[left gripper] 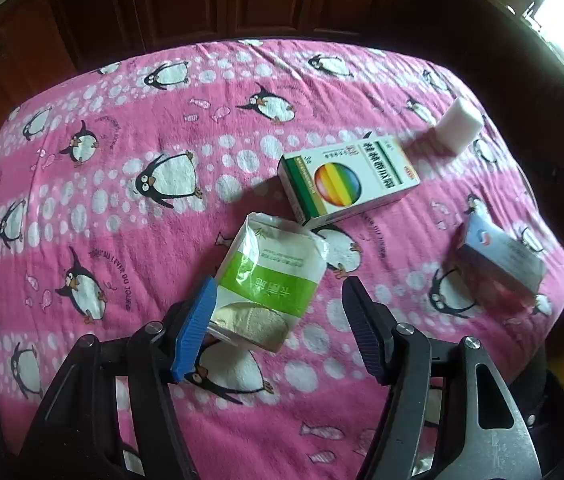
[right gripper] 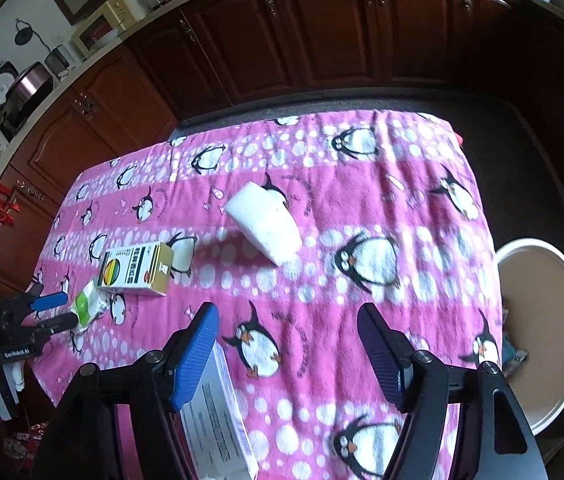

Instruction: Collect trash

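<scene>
Left gripper: jaws open around the green-and-white tissue pack on the penguin-cloth counter; blue pad touches its near left side, the other stands clear. Right gripper: jaws open, flat white box leaning on the blue pad. Bin sits right of the counter. Risk: soft pack may squash or pivot out of a one-sided close; rainbow-printed box just beyond could get nudged.

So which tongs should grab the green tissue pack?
Left. The left tongs are open right around the tissue pack, blue pad beside it. The right tongs are farther off, by a white box.
</scene>
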A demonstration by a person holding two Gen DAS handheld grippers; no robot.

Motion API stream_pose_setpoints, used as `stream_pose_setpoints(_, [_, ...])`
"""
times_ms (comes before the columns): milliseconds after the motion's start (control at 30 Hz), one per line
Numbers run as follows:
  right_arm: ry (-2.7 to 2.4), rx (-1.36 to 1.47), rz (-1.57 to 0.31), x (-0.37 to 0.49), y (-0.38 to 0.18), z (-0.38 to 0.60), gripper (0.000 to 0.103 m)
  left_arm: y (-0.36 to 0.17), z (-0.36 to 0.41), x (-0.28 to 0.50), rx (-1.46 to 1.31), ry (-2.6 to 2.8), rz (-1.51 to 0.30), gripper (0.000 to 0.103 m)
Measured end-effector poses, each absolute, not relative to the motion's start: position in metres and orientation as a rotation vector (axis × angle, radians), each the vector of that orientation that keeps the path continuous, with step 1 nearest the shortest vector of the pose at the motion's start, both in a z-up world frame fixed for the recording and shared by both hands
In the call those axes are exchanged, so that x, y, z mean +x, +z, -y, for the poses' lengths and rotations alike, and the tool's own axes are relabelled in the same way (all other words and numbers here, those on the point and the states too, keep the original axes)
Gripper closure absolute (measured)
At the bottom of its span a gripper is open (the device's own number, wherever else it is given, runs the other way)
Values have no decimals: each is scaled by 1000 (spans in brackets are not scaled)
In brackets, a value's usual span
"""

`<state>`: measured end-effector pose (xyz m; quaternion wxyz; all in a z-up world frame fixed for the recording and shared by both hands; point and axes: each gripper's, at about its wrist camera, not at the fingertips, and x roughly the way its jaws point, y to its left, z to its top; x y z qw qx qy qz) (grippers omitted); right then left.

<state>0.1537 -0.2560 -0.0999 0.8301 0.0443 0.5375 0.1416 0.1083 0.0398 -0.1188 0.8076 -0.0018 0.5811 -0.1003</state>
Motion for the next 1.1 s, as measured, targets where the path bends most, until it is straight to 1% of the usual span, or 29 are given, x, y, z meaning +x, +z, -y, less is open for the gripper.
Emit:
stream_pose_setpoints(100, [298,70,-1137,164,-99,250,28,-126,-37,112,23,-213,-1246,38])
stream_pose_setpoints(267, [310,13,-1131,186,-102,235,27,-136,-33,121,55,-213,-1248,37])
stream_pose_setpoints(533, [320,-64,-1160,216,-127,214,27,-157,-30,134,41,-228,-1295,36])
stream_pose_setpoints(567, [314,-65,-1154,218,-128,214,32,-159,-31,135,34,-227,-1298,36])
stream_pose_setpoints(600, [315,-55,-1147,219,-128,214,49,-160,-31,136,27,-223,-1298,36])
stream_pose_setpoints(667, [334,-31,-1155,219,-129,214,72,-159,-32,135,9,-220,-1292,38])
stream_pose_setpoints(700, [333,-37,-1155,218,-129,214,72,-158,-33,135,0,-219,-1287,47])
stream_pose_setpoints(733, [337,-53,-1147,215,-128,213,73,-158,-33,133,-3,-218,-1286,59])
stream_pose_setpoints(833, [360,-47,-1129,206,-121,212,76,-152,-35,129,-12,-221,-1280,69])
stream_pose_setpoints(933, [376,-23,-1109,195,-113,214,76,-142,-36,122,-26,-219,-1269,72])
stream_pose_setpoints(1100, [392,7,-1094,179,-100,227,76,-117,-30,110,-36,-254,-1241,73])
